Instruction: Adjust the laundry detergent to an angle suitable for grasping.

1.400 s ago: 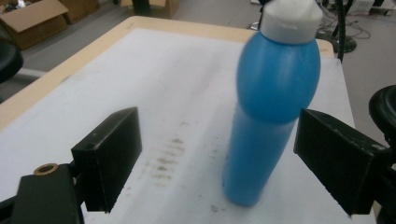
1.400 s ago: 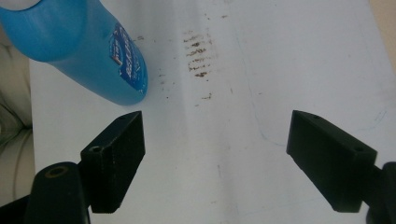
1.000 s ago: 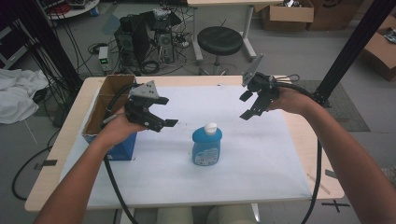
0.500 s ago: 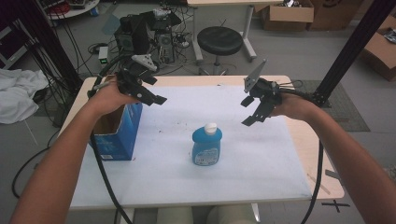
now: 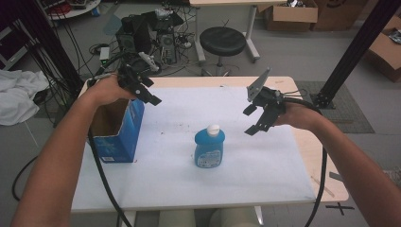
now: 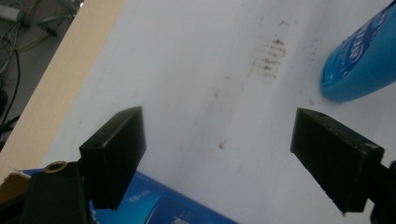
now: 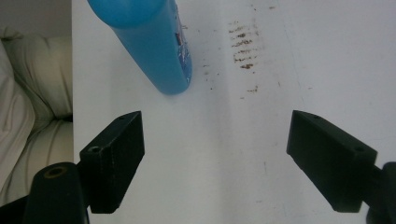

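A blue bottle with a white cap stands upright on the white mat at mid-table. At the left stands an open blue cardboard box. My left gripper hovers over the box's far right corner. Its jaws have just been closing a little, still open with nothing between them. In the left gripper view the left gripper frames bare mat, with the bottle upper right and the box below. My right gripper hangs open right of the bottle. In the right gripper view the right gripper sits below the bottle.
The wooden table edge borders the mat on the right. Beyond the far edge are a black stool, computer towers and floor cables. A black post rises at the right. Brown stains mark the mat.
My left hand has lifted away from in front of the box and moved toward the table's far left. The right gripper has drifted slightly nearer. Bottle and box stay put.
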